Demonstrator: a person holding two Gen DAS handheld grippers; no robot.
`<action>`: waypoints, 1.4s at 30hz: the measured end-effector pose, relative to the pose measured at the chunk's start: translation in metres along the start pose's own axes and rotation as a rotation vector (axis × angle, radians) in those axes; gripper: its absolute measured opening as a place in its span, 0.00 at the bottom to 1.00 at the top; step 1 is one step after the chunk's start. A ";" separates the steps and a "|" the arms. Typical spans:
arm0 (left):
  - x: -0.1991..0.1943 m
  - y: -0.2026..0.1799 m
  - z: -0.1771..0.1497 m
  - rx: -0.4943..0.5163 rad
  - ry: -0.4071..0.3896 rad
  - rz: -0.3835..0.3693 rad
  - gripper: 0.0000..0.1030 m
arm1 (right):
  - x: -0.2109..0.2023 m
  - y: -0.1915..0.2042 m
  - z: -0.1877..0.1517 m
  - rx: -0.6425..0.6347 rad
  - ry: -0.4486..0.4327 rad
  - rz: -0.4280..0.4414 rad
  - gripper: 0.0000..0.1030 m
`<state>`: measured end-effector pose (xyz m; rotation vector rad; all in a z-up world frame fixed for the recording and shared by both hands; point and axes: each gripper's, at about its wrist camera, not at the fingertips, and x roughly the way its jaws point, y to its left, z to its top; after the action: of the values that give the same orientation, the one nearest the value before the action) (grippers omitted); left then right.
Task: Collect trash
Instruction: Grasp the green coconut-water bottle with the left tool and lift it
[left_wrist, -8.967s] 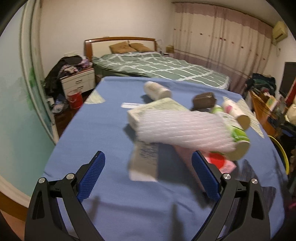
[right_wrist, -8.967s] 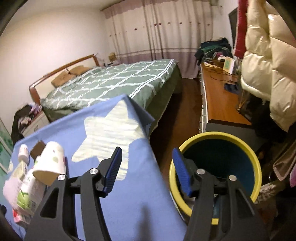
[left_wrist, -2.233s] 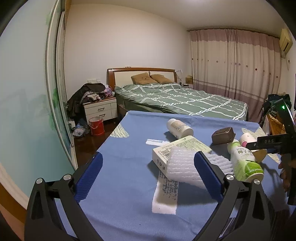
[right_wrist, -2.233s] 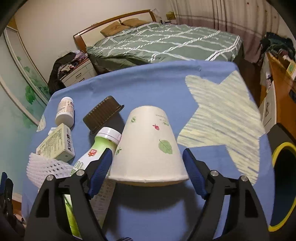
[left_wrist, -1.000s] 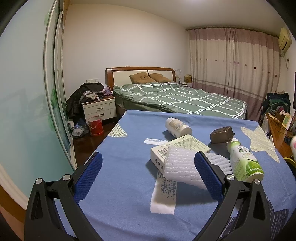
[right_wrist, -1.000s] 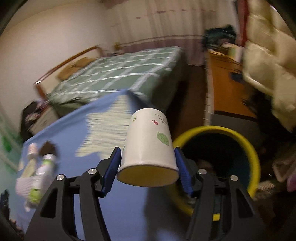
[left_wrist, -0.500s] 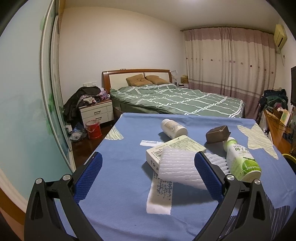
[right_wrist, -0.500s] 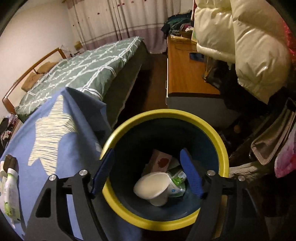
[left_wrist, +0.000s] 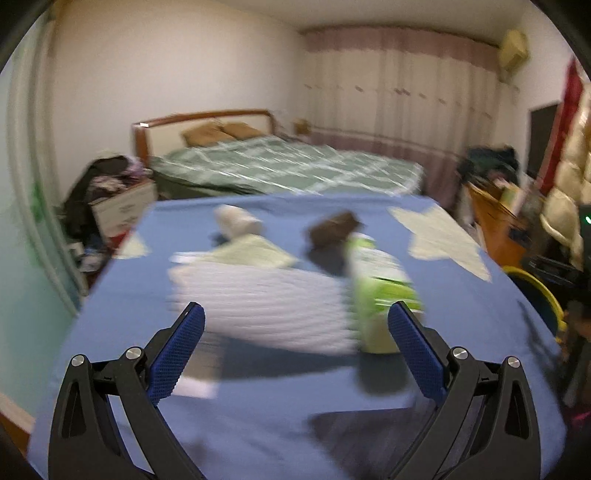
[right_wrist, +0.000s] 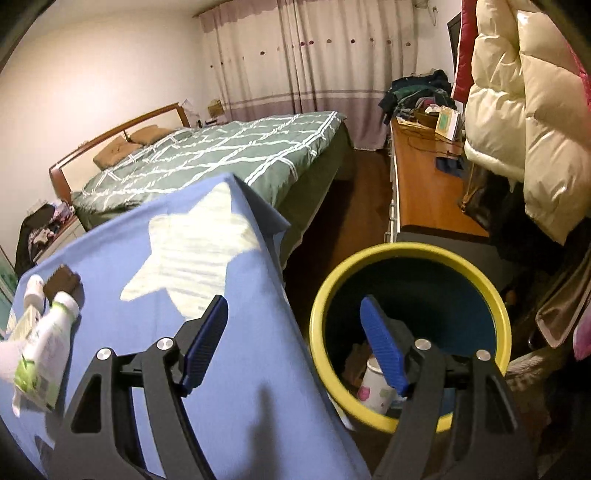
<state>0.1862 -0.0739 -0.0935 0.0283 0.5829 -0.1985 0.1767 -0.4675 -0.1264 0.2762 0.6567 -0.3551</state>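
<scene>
Cup (right_wrist: 373, 384) in the bin (right_wrist: 406, 254), both claws spread and empty.

Right claw (right_wrist: 295, 343) hangs over the gap between the blue table (right_wrist: 258, 406) and the yellow-rimmed bin, its jaws just opened, nothing between them; the cup lies down inside, below its right finger. Left claw (left_wrist: 295, 350) is spread wide over the table, with the white foam net (left_wrist: 266, 302) just ahead between its fingers and the green bottle (left_wrist: 380, 291) by the right one, blurred.

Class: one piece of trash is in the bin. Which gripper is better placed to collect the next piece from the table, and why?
Probably the left gripper: its open jaws face the white foam wrap, with the bottle beside it. The right gripper, empty, hangs by the bin.
</scene>
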 end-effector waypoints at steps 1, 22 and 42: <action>0.004 -0.008 0.001 0.009 0.018 -0.023 0.92 | -0.002 0.002 0.001 -0.002 -0.006 0.000 0.68; 0.077 -0.059 0.001 0.071 0.260 -0.059 0.51 | 0.001 0.003 0.000 0.000 0.011 0.058 0.69; 0.016 -0.053 0.071 0.109 0.084 -0.095 0.50 | -0.001 0.006 -0.001 0.002 0.017 0.063 0.69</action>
<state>0.2280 -0.1349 -0.0415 0.1152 0.6574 -0.3226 0.1780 -0.4616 -0.1257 0.3011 0.6628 -0.2929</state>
